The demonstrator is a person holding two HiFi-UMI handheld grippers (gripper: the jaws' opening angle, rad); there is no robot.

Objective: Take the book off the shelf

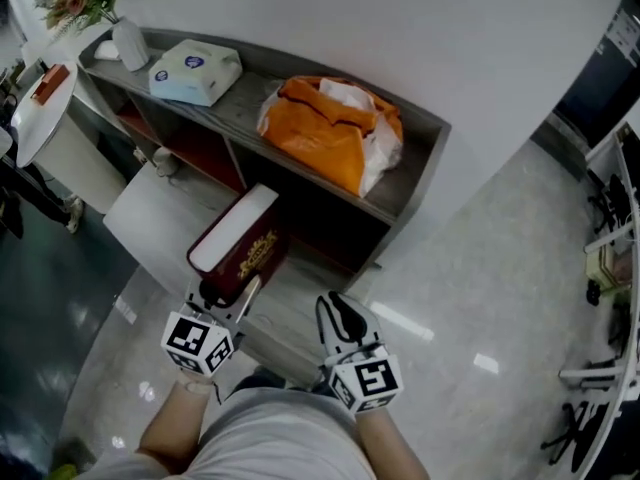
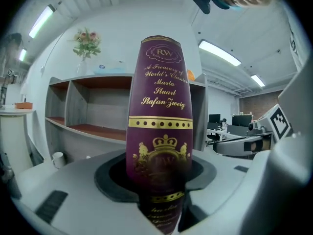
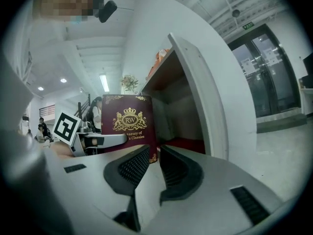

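Note:
A maroon book (image 1: 240,250) with a gold crest is out in front of the low grey shelf (image 1: 412,190), below its open middle compartment. My left gripper (image 1: 226,296) is shut on the book's near end. In the left gripper view the book's spine (image 2: 160,106) stands upright between the jaws of the left gripper (image 2: 159,182), and the shelf (image 2: 93,131) lies behind. To the right, my right gripper (image 1: 341,315) is shut and holds nothing. The right gripper view shows the right gripper (image 3: 154,164), with the book's cover (image 3: 128,124) beyond it and the shelf's side wall (image 3: 200,97) on the right.
On the shelf top stand a vase of flowers (image 1: 128,40), a tissue pack (image 1: 195,71) and an orange bag (image 1: 335,128). A white cup (image 1: 165,161) sits on the floor by the shelf. A white round table (image 1: 40,108) is at the left, and office furniture (image 1: 610,258) at the right.

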